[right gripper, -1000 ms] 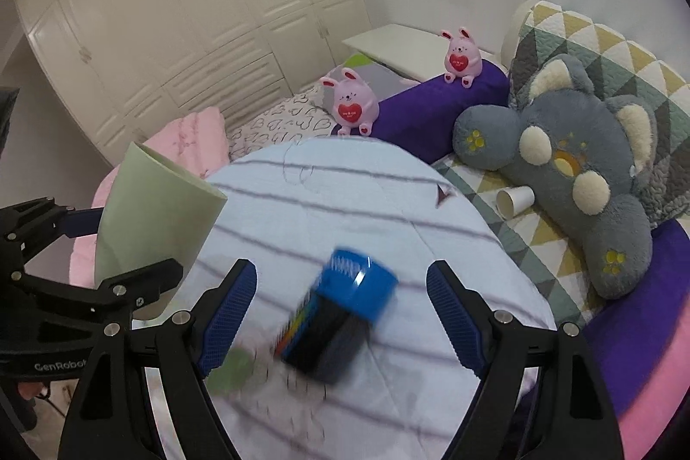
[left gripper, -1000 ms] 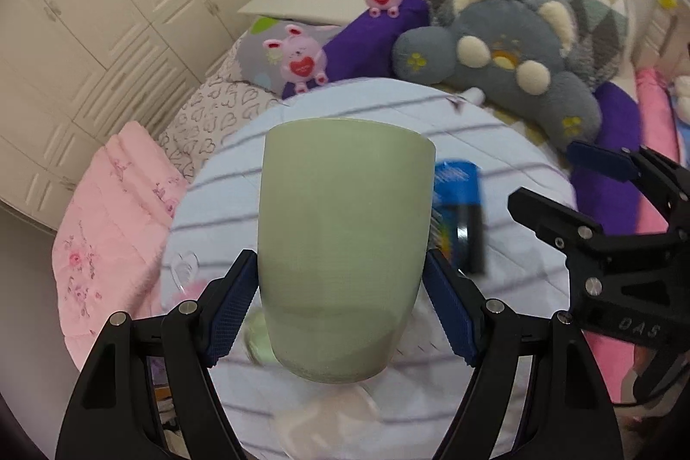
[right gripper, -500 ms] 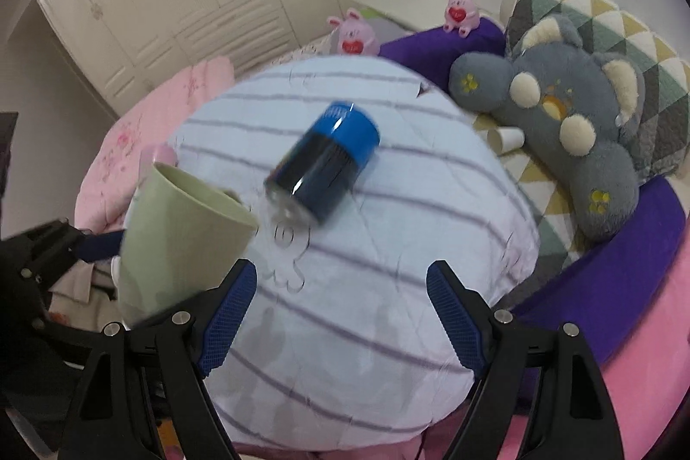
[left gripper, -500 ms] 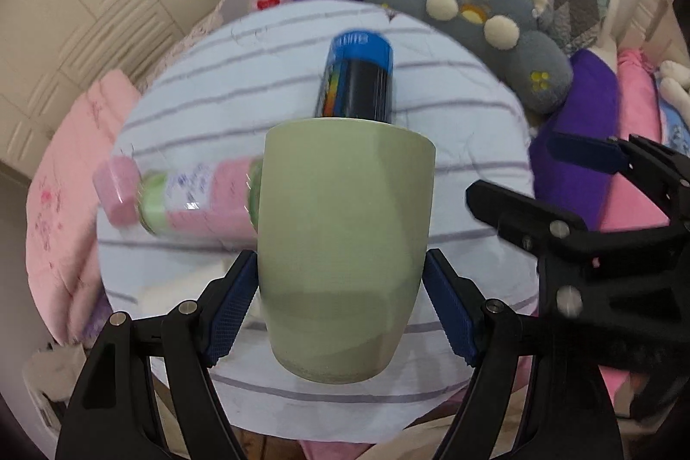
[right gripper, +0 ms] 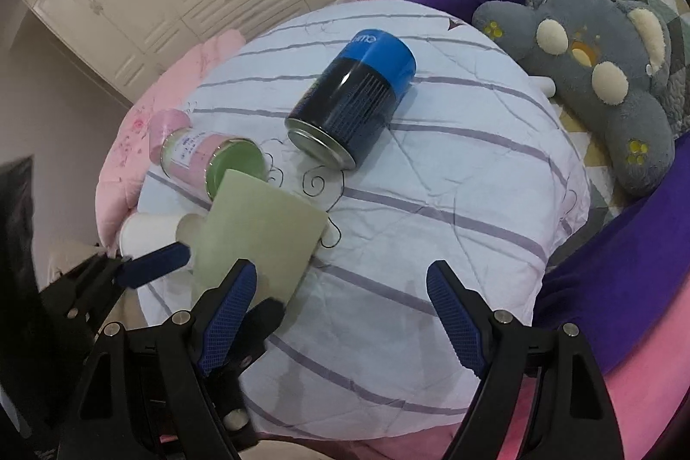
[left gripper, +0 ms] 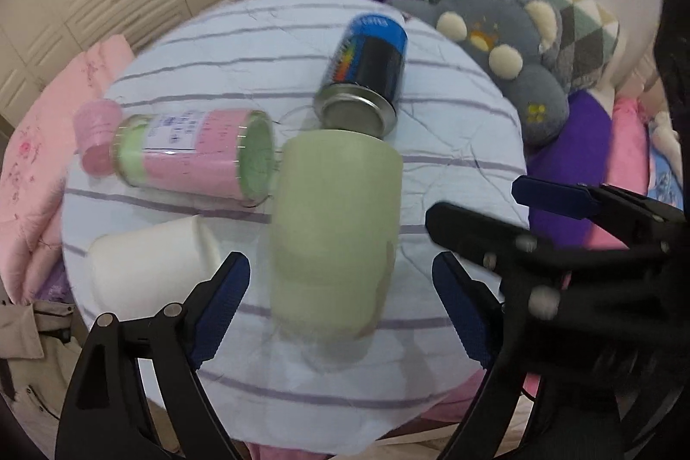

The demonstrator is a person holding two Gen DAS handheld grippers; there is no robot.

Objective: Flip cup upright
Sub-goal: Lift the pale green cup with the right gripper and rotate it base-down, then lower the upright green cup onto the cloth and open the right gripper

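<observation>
Green cup (left gripper: 334, 240) stands mouth-up on the striped round table (left gripper: 453, 141), near edge, between the fingers of the left gripper (left gripper: 340, 305). The jaws are spread, with a visible gap on each side of the cup, so it is released or being released. Right gripper (right gripper: 340, 313) is wide open, holding nothing, over the near side of the table.

Step in hand, as I judge it: letting go after the flip. Best done by drawing the left gripper straight back without brushing the cup wall. A pink bottle (left gripper: 185, 154) and a blue can (left gripper: 366, 67) lie on their sides just behind the cup, with a white paper cup (left gripper: 151, 266) to its left.

Half a second ago the blue pads were pressed against the cup, which was held above the table; now they stand apart from it.
</observation>
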